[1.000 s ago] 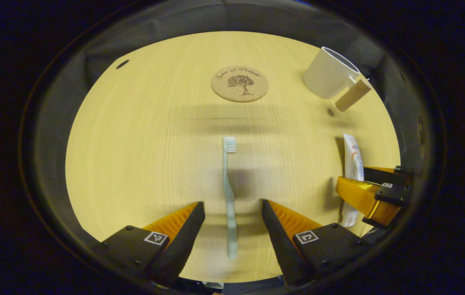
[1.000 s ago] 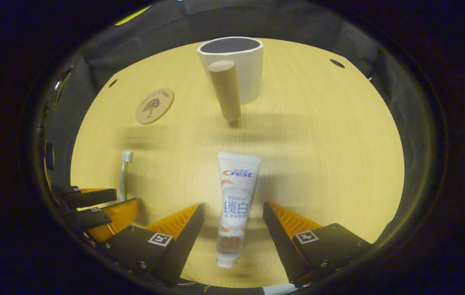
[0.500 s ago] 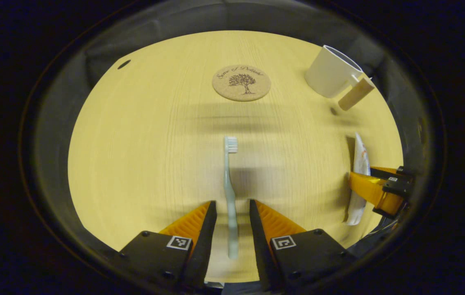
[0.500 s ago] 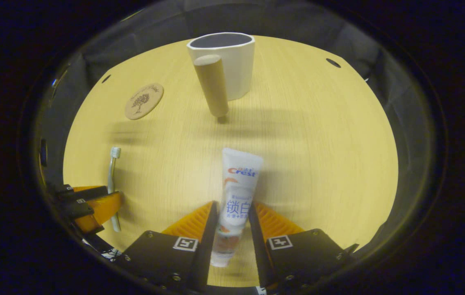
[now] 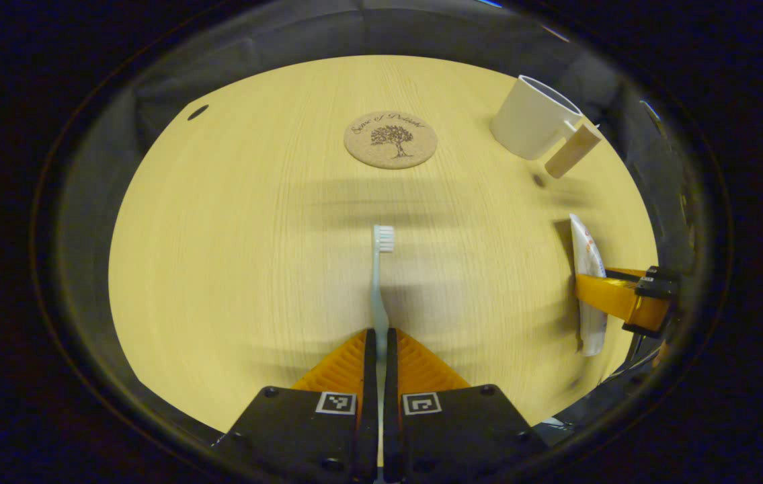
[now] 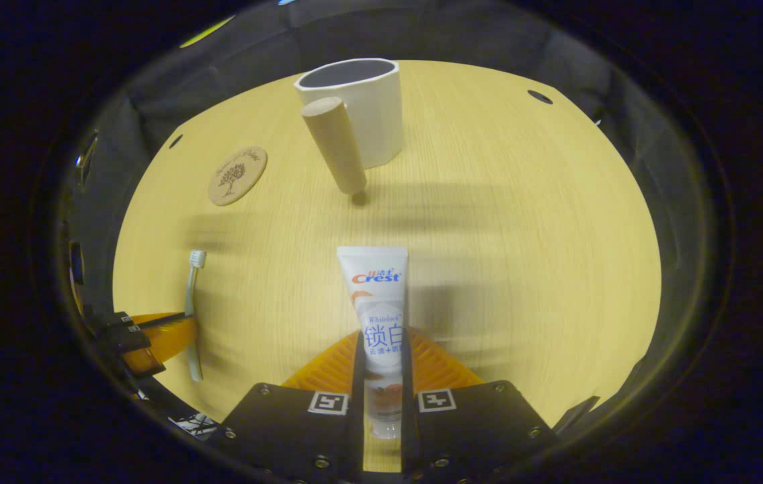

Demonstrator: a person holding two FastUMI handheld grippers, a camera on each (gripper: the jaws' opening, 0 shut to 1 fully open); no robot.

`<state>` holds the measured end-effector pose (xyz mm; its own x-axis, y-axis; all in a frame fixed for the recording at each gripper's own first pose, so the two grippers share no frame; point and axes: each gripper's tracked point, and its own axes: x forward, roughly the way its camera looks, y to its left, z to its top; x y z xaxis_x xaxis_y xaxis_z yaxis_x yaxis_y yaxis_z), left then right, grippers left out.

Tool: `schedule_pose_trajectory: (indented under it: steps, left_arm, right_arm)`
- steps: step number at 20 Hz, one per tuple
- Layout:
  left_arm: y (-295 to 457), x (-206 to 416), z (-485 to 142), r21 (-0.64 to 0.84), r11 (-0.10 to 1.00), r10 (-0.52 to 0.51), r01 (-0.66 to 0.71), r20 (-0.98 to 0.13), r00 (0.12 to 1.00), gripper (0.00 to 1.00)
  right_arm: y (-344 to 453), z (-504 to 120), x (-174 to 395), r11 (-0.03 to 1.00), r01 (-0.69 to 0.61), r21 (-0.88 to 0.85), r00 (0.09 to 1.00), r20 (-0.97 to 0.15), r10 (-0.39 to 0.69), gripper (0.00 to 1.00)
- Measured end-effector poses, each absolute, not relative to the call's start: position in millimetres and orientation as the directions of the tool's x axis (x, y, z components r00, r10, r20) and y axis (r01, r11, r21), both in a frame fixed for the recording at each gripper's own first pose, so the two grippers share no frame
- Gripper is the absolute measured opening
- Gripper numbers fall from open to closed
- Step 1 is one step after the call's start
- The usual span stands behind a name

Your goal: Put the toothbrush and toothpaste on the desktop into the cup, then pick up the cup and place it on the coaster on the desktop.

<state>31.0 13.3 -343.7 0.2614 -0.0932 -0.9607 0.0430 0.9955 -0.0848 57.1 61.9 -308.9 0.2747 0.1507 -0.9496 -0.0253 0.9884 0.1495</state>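
The desktop [image 5: 233, 255] is a pale wood-grain surface, lit warm at the middle and dimmer toward its edges, with soft shadow bands running across it. A dark cloth wall [image 5: 368, 33] closes the booth behind the far edge, from 10 to 2 o'clock in both views. A small dark hole [image 5: 197, 112] sits in the wood at 10 o'clock in the left gripper view; the right gripper view has 2 such holes, at about 10 and 2 o'clock.

The cup [image 6: 361, 111], white with a wooden peg handle [image 6: 335, 144], stands upright at 12 o'clock in the right gripper view, handle toward the camera. In the left gripper view it stands at 2 o'clock, near the far right edge.

The toothpaste [image 6: 379, 316] runs straight ahead from the right gripper [image 6: 381, 349], crimped end forward and cap back between the fingers. Both fingers press its sides. In the left gripper view that gripper and tube sit at 3 o'clock.

The round cork coaster [image 5: 390, 139] lies flat at 12 o'clock in the left gripper view, well apart from the cup, and at 10 o'clock in the right gripper view.

The toothbrush [image 5: 379, 282] points at 12 o'clock from the left gripper [image 5: 379, 343], bristle head forward. The fingers are pinched on its handle, nearly touching each other. Whether brush or tube has left the wood I cannot tell.
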Motion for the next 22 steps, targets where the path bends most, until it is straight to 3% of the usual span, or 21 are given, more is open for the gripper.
schedule_pose_trajectory:
  steps: [6, 11, 22]
  left_arm:
    - [14.9, 32.1, -341.8, -0.119, 0.993, -0.122, 0.027, -0.941, 0.315, 0.08]
    - [17.8, 35.0, -331.1, -0.15, 0.989, -0.144, 0.02, -0.9, 0.411, 0.08]
    - [3.1, 70.9, -259.2, -0.2, 0.976, -0.202, 0.088, -0.675, 0.709, 0.08]
  right_arm:
    - [62.4, -307.2, 58.9, 0.975, -0.03, 0.221, 0.329, -0.919, 0.218, 0.2]
    - [66.5, -295.6, 64.0, 0.956, -0.076, 0.285, 0.449, -0.846, 0.288, 0.19]
    - [78.5, -205.9, 89.5, 0.904, -0.191, 0.383, 0.768, -0.515, 0.381, 0.19]
